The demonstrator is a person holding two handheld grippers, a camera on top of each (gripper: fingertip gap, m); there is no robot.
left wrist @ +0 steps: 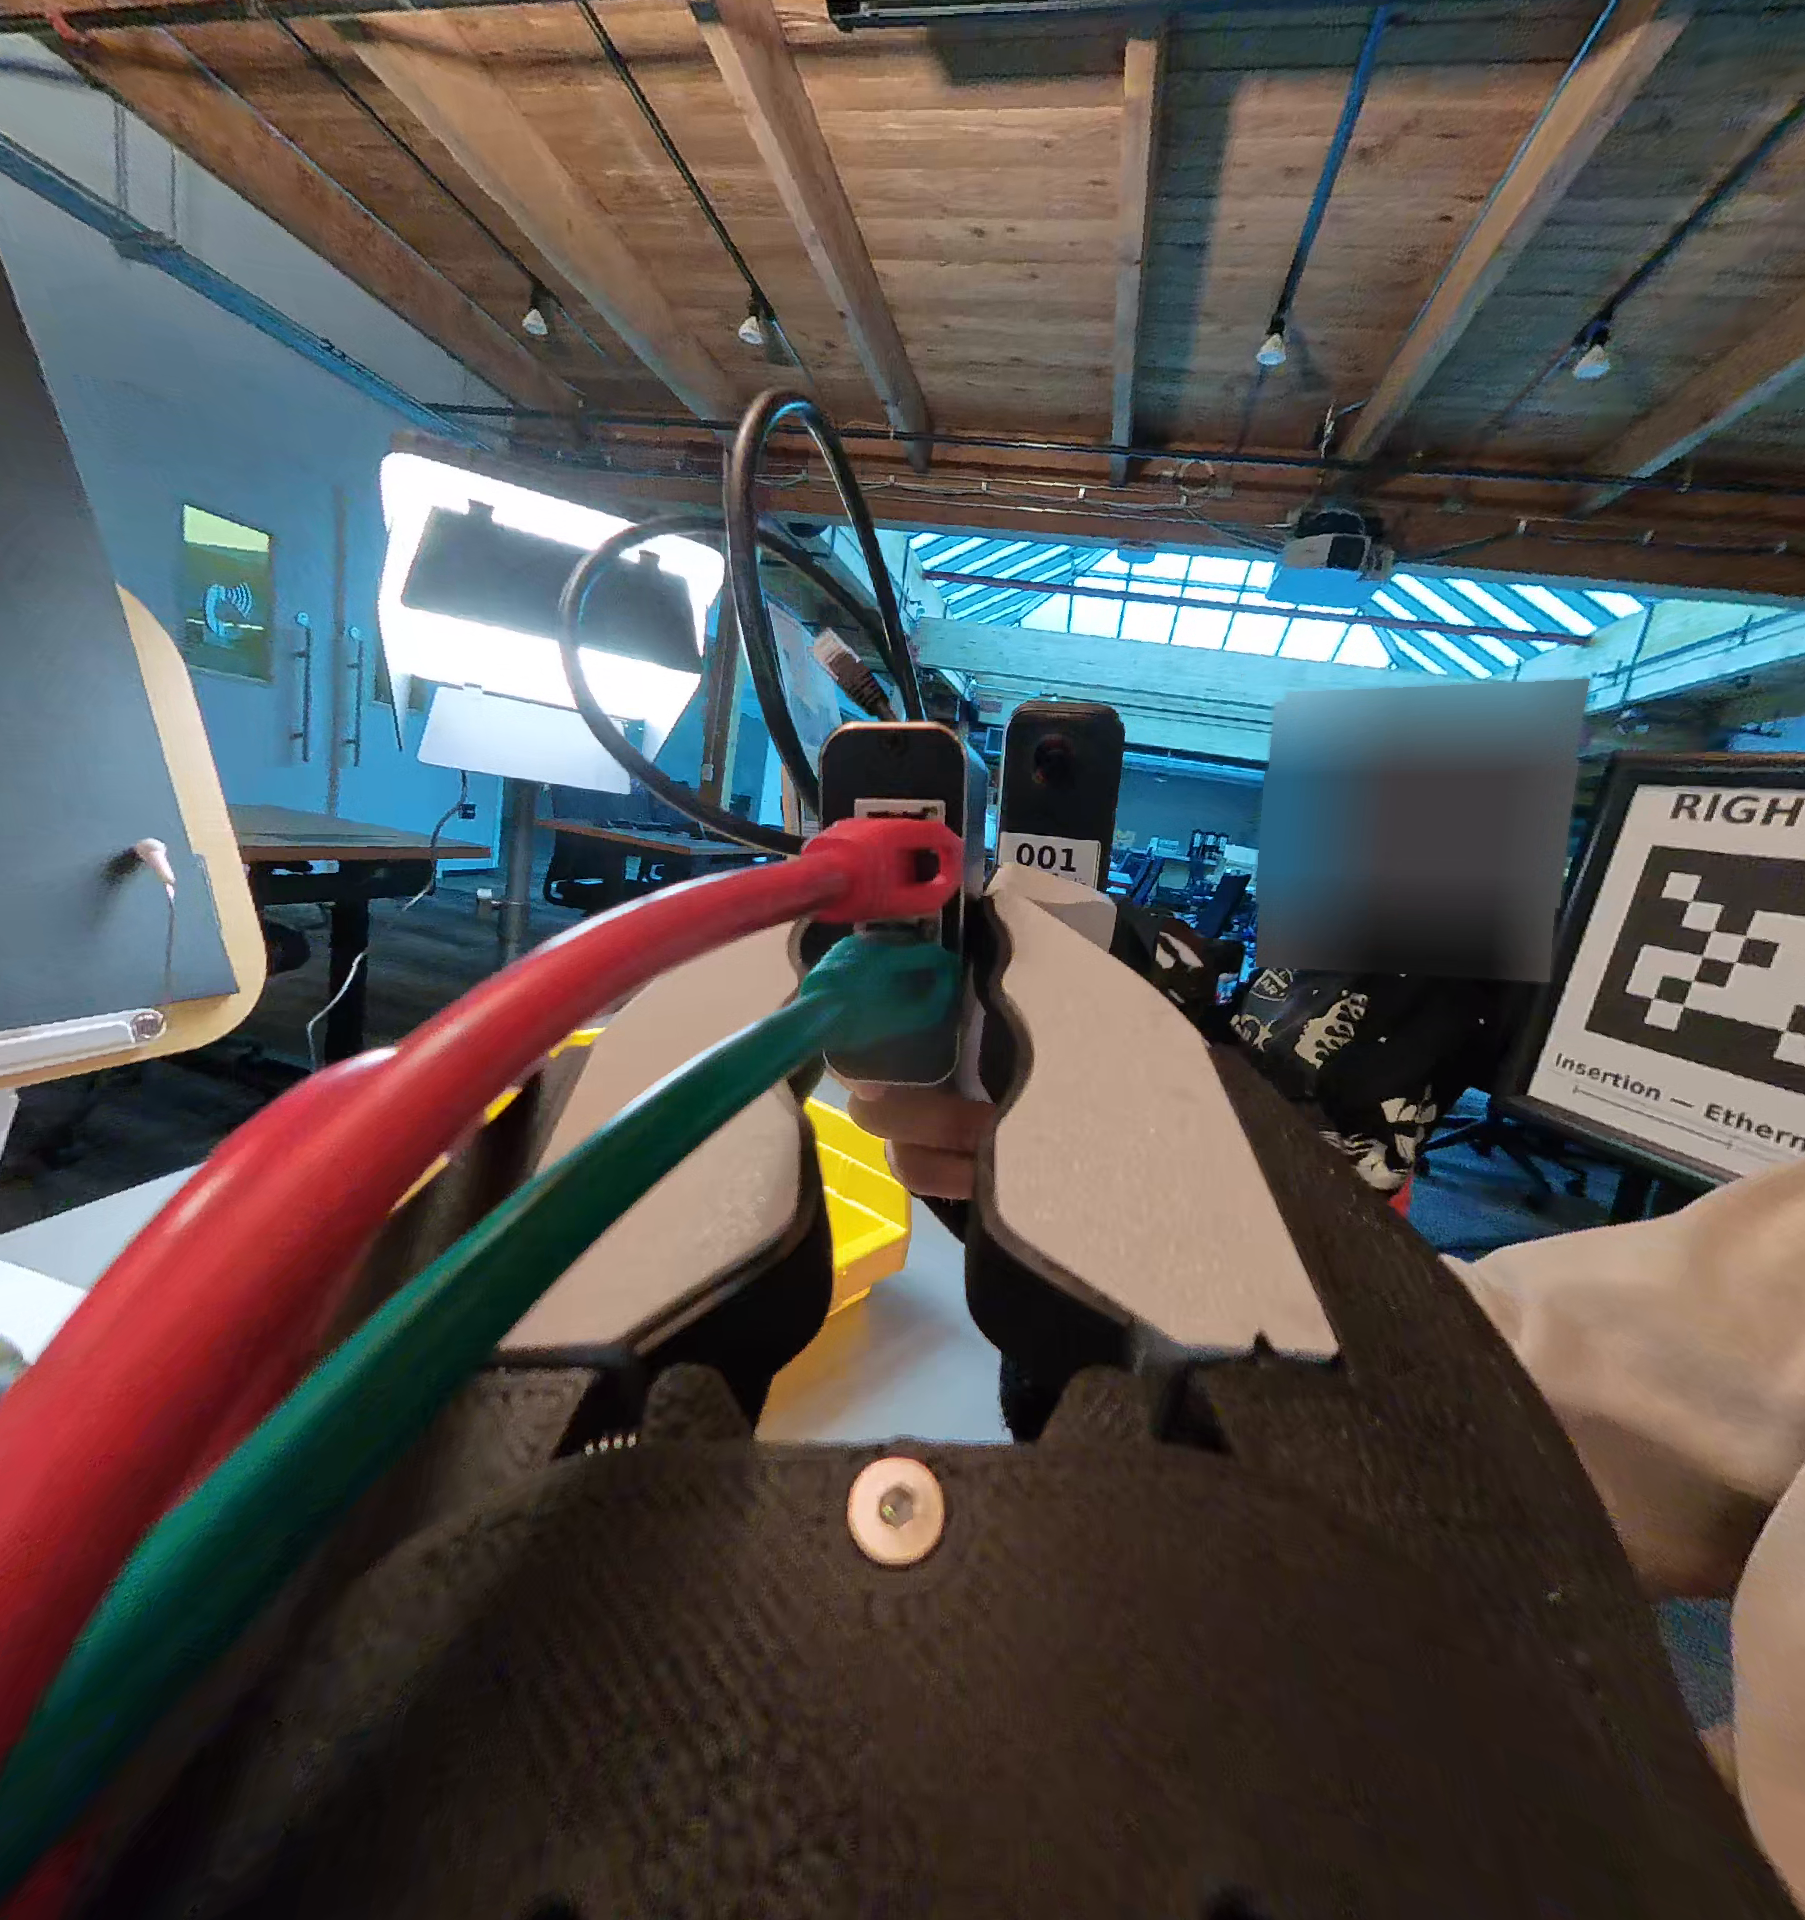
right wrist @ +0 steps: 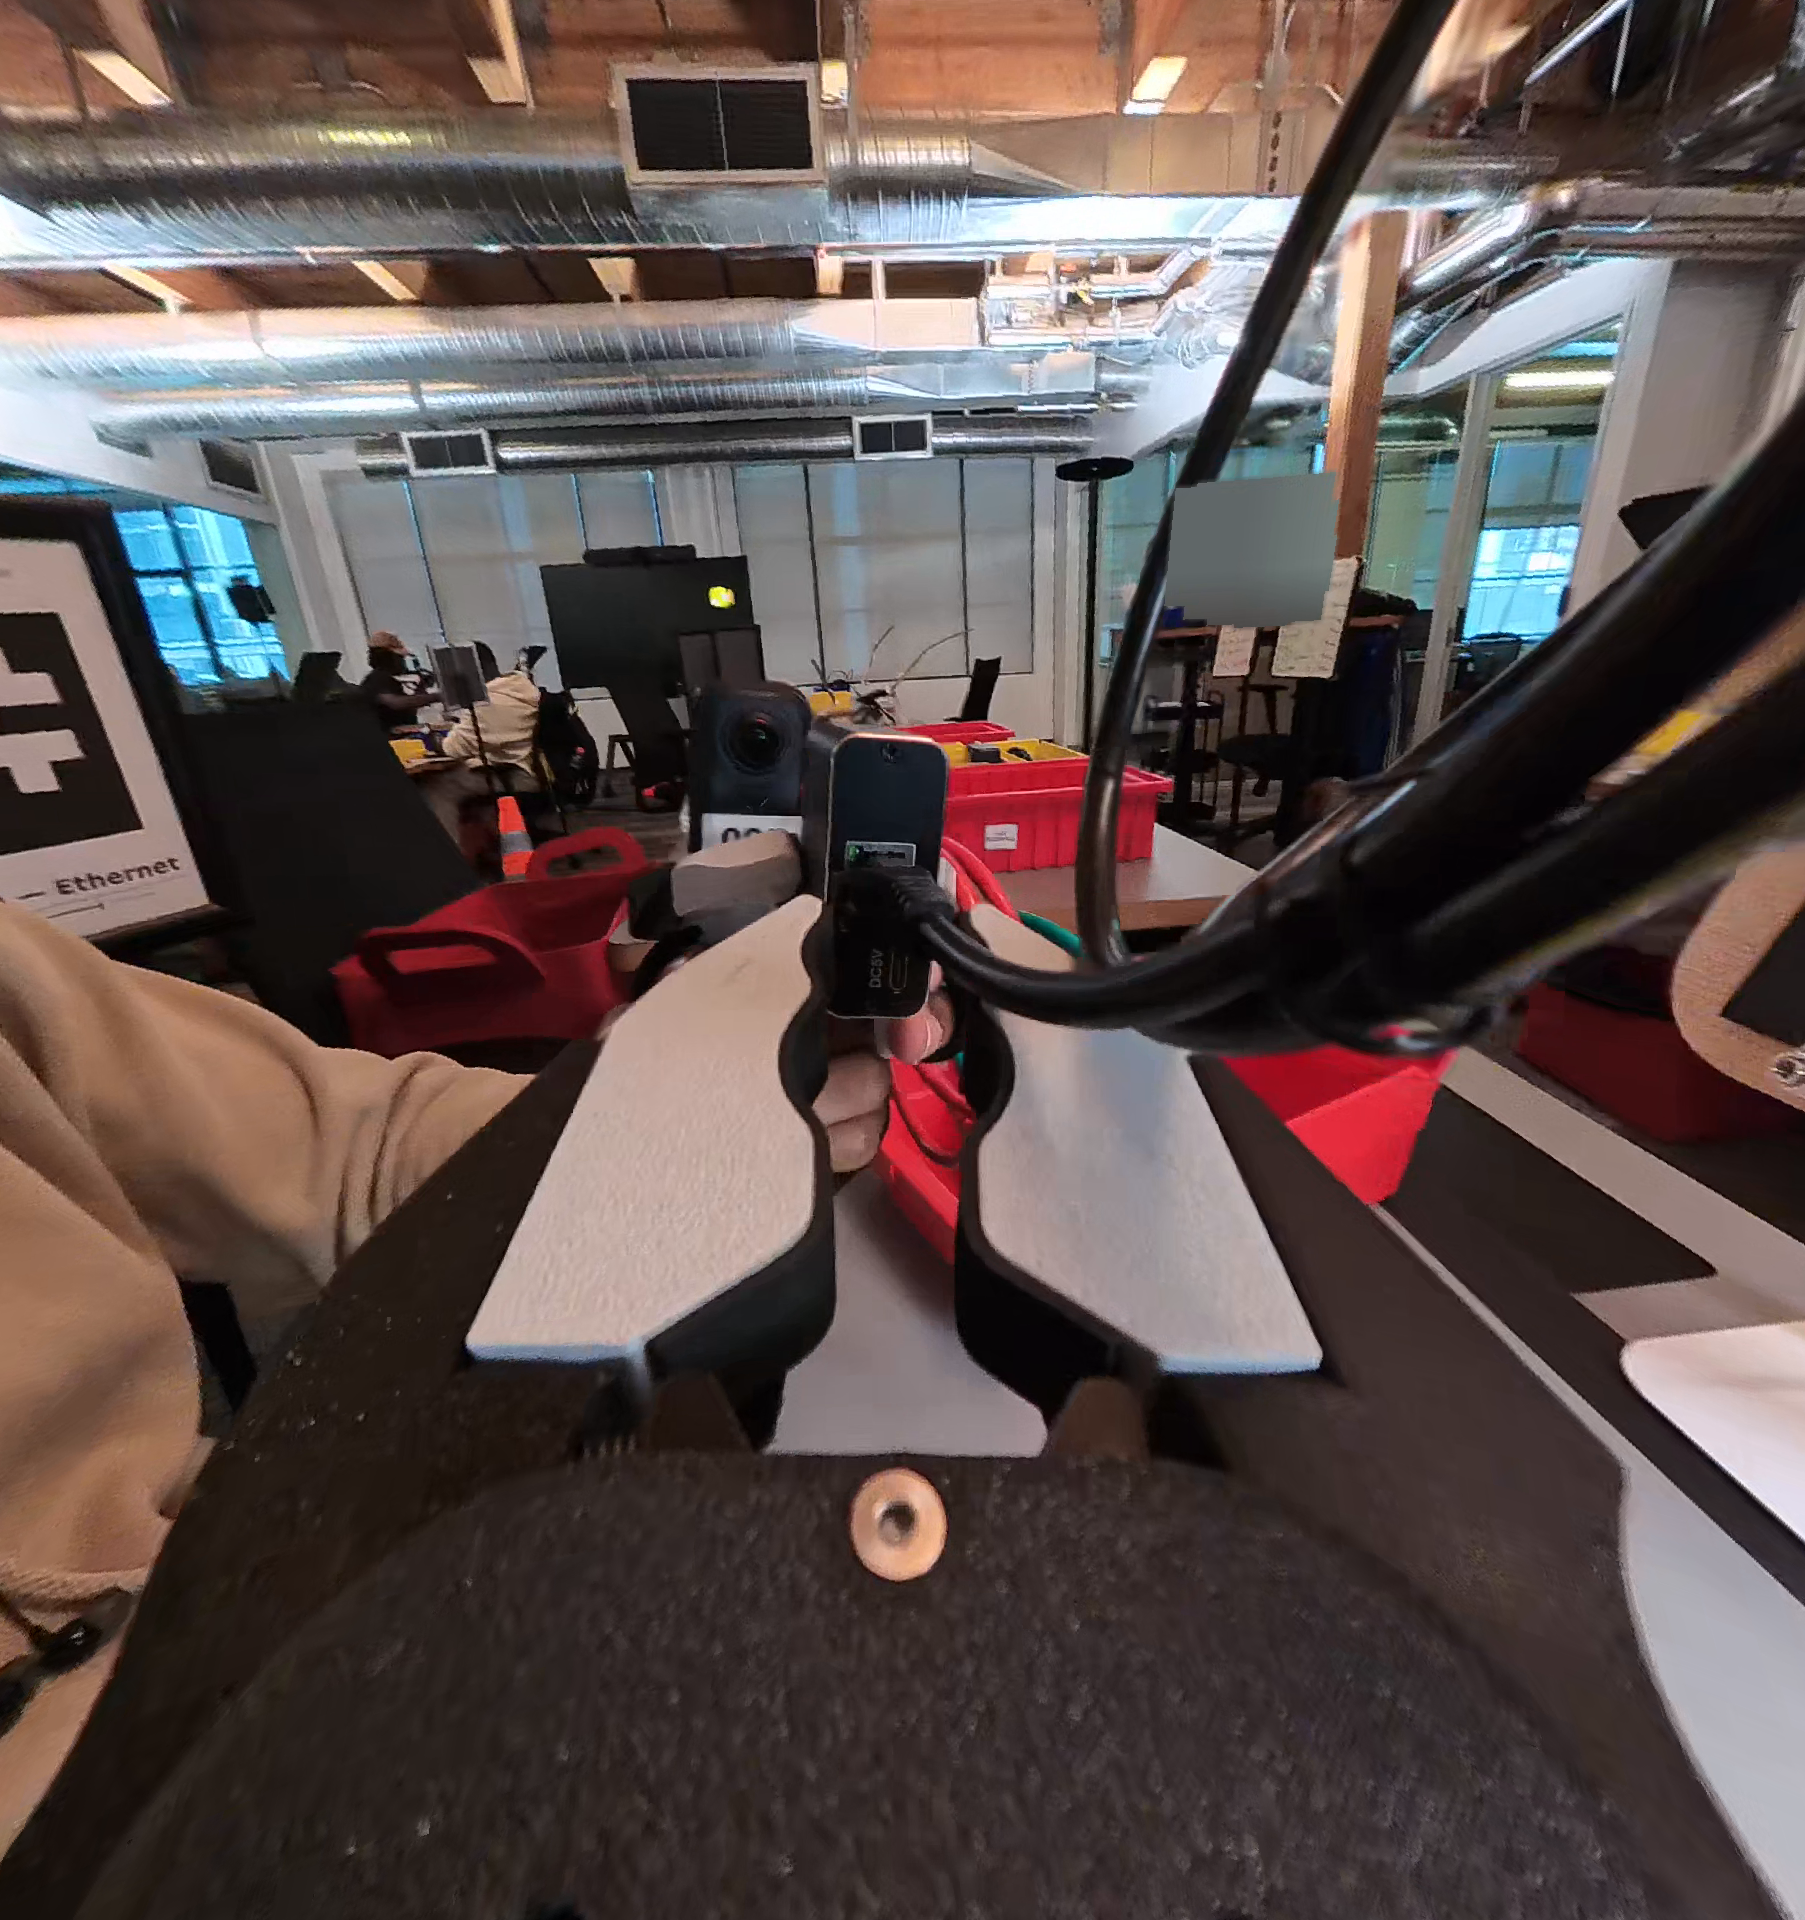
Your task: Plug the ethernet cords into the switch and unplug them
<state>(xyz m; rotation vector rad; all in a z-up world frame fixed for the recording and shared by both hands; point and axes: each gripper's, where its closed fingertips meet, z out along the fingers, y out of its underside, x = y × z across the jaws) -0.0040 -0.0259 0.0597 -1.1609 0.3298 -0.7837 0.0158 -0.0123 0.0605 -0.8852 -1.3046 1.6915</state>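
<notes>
A small black switch (left wrist: pixel 893 894) is held up in the air between my two grippers, which face each other. A red cord (left wrist: pixel 524 997) is plugged into its upper port and a green cord (left wrist: pixel 607 1132) into the port below. Both cords run back down to the left. My left gripper (left wrist: pixel 893 956) is shut on the switch. From the other side, my right gripper (right wrist: pixel 893 956) is also shut on the switch (right wrist: pixel 882 883). A black cable (right wrist: pixel 1033 977) is plugged into this side and sweeps right. It loops above the switch in the left wrist view (left wrist: pixel 773 540).
A framed marker board (left wrist: pixel 1729 966) stands beside the table (right wrist: pixel 898 1371) and also shows in the right wrist view (right wrist: pixel 25 727). A yellow bin (left wrist: pixel 856 1195) lies below the switch. Red bins (right wrist: pixel 1043 810) and a red tote (right wrist: pixel 482 945) sit behind. A beige sleeve (right wrist: pixel 98 1195) is at the left. Left and right tips are no more than a few centimetres apart.
</notes>
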